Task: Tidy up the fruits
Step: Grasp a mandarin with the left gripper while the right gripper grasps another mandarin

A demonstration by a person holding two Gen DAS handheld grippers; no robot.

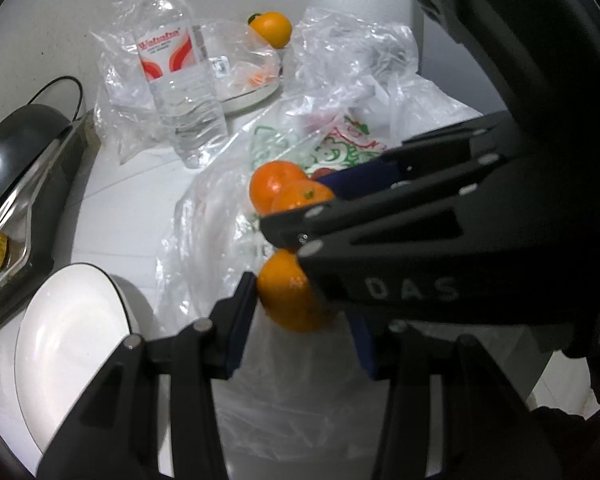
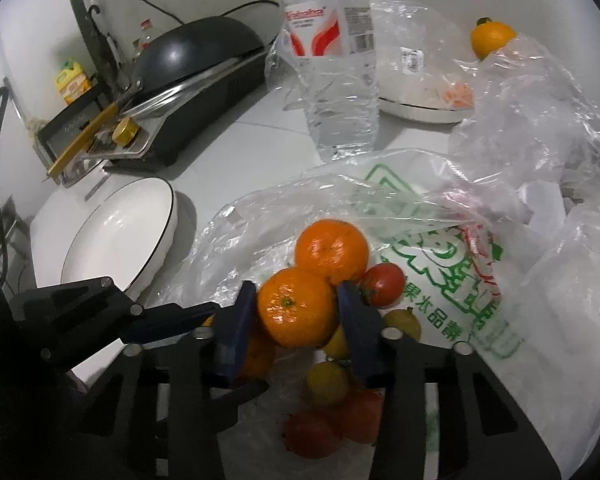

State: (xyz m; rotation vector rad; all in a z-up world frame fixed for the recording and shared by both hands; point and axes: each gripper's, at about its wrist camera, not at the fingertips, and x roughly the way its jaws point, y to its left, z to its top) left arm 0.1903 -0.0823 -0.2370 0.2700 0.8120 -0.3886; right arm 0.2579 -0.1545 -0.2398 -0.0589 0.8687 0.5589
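Note:
A clear plastic bag (image 2: 452,232) of fruit lies on the white counter. My right gripper (image 2: 296,312) is shut on an orange (image 2: 296,308) at the bag's mouth, beside a second orange (image 2: 332,250), red tomatoes (image 2: 384,284) and yellow fruits (image 2: 326,384). My left gripper (image 1: 304,308) is shut on another orange (image 1: 290,296) above the bag. The right gripper's body (image 1: 420,240) crosses the left wrist view over two oranges (image 1: 276,188). An empty white plate (image 2: 128,232) sits left of the bag; it also shows in the left wrist view (image 1: 72,344).
A water bottle (image 2: 336,68) stands behind the bag. Another white plate (image 2: 420,108) under crumpled plastic is at the back, with a lone orange (image 2: 492,38) beyond it. A dark pan on a cooker (image 2: 188,68) stands back left.

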